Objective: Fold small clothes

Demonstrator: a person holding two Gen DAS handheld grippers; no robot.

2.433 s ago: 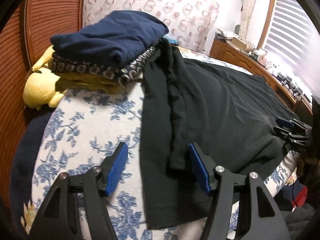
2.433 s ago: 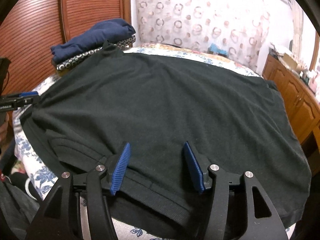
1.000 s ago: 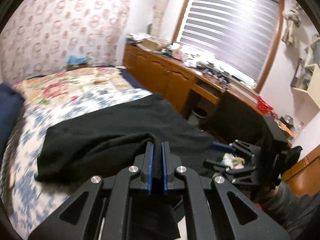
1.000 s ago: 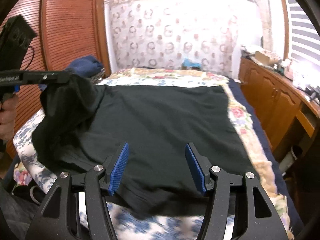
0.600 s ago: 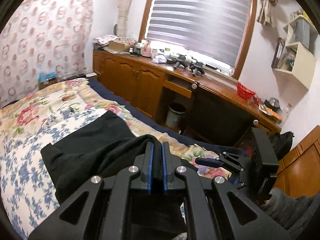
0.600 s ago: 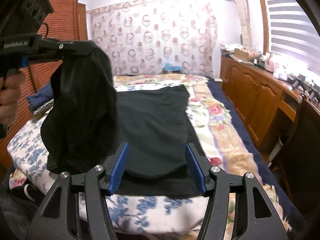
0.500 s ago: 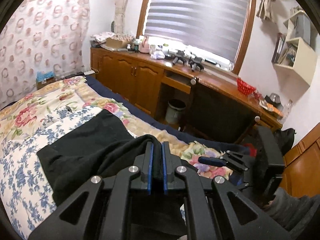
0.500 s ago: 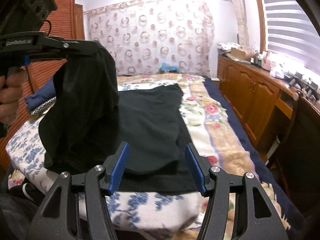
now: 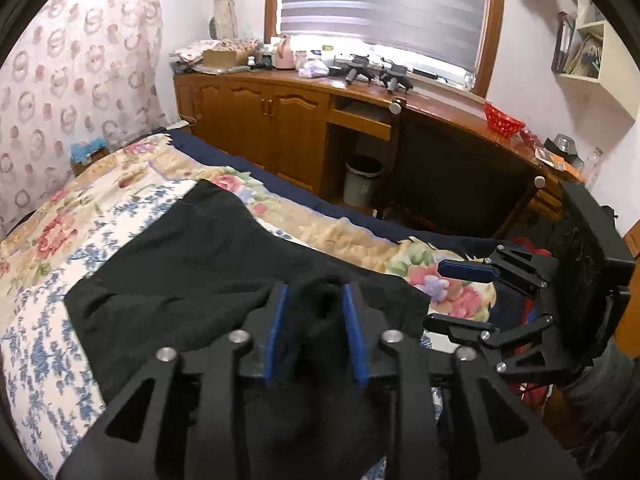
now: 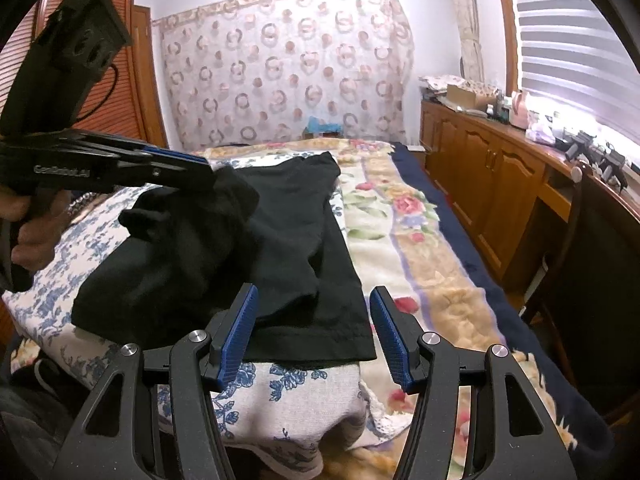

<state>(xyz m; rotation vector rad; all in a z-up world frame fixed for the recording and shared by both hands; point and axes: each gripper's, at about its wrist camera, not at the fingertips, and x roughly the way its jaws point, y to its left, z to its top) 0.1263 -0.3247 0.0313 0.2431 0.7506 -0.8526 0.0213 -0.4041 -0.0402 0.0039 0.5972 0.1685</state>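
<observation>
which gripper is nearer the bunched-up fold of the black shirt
Left. The left gripper has the bunched fold of the black shirt between its opening fingers. The right gripper is open and empty, over the shirt's near hem, apart from the fold.

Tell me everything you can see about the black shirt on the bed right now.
The black shirt is plain, dark, soft knit fabric, lying lengthwise on the floral bedspread. One side has been folded over the rest, so it forms a long, narrower strip with a straight hem at the near end. A bunched ridge of it stands up between the blue pads of the left claw, whose jaws are opening, so the cloth is being let go. The right claw hovers open above the near hem, not gripping it.
</observation>
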